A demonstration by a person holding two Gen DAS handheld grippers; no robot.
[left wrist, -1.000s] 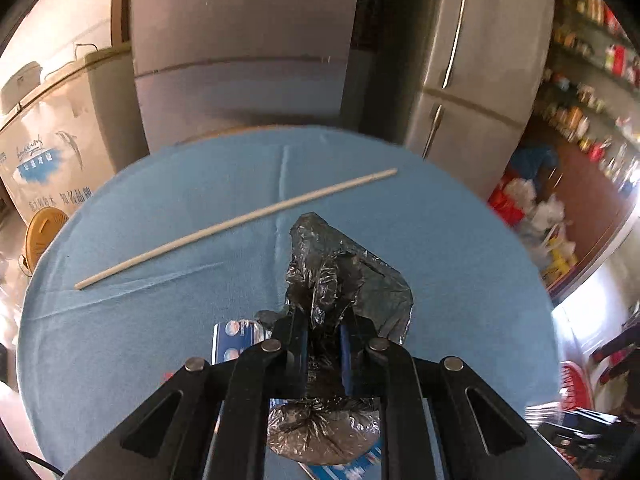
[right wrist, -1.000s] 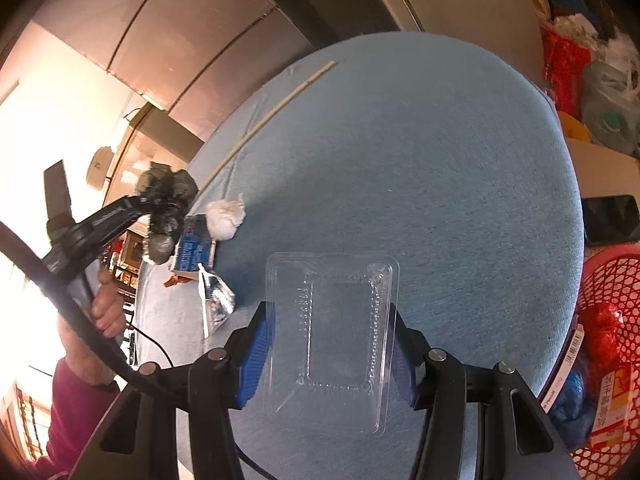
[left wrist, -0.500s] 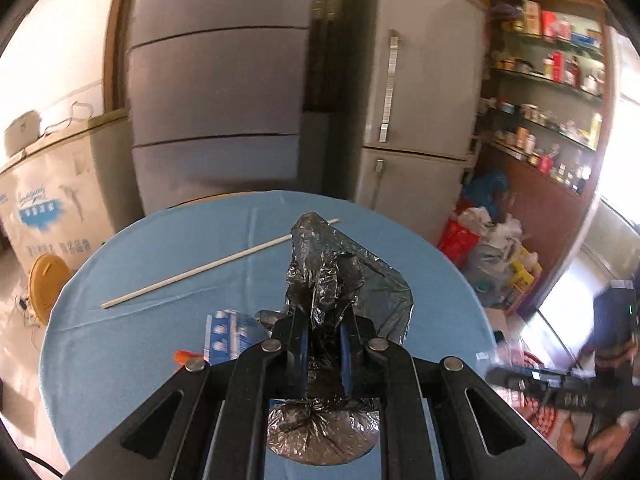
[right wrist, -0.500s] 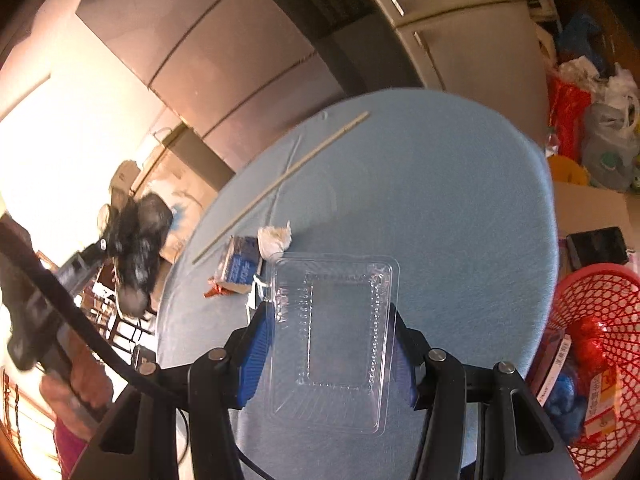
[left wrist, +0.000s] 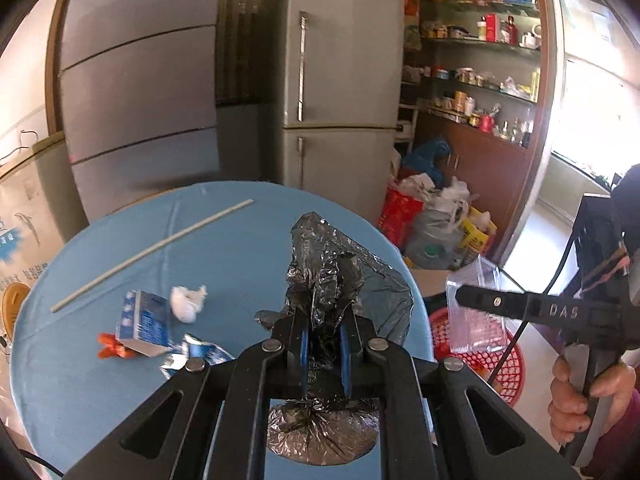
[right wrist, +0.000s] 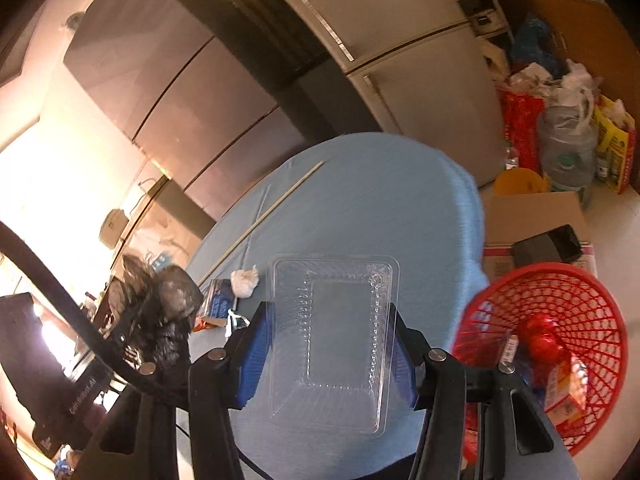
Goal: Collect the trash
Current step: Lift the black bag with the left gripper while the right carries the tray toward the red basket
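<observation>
My left gripper [left wrist: 324,332] is shut on a crumpled black plastic bag [left wrist: 336,276], held above the round blue table [left wrist: 224,248]. My right gripper [right wrist: 332,344] is shut on a clear plastic tray [right wrist: 340,340], held off the table's right edge near a red mesh basket [right wrist: 560,320] on the floor. The basket holds red and packaged trash. The tray [left wrist: 476,312] and basket [left wrist: 508,364] also show in the left wrist view. On the table lie a blue and white carton [left wrist: 142,322], a white tissue wad [left wrist: 186,304], an orange scrap [left wrist: 112,350] and a long pale stick [left wrist: 152,256].
A torn wrapper [left wrist: 204,354] lies by the carton. Grey fridges [left wrist: 340,92] stand behind the table. Bags and a water jug [left wrist: 436,236] crowd the floor at right, with shelves [left wrist: 480,60] above. A cardboard box with a phone [right wrist: 548,244] sits beside the basket.
Both grippers have lifted and pulled back from the table, keeping their loads. The right gripper with the tray has swung right toward the red basket.
</observation>
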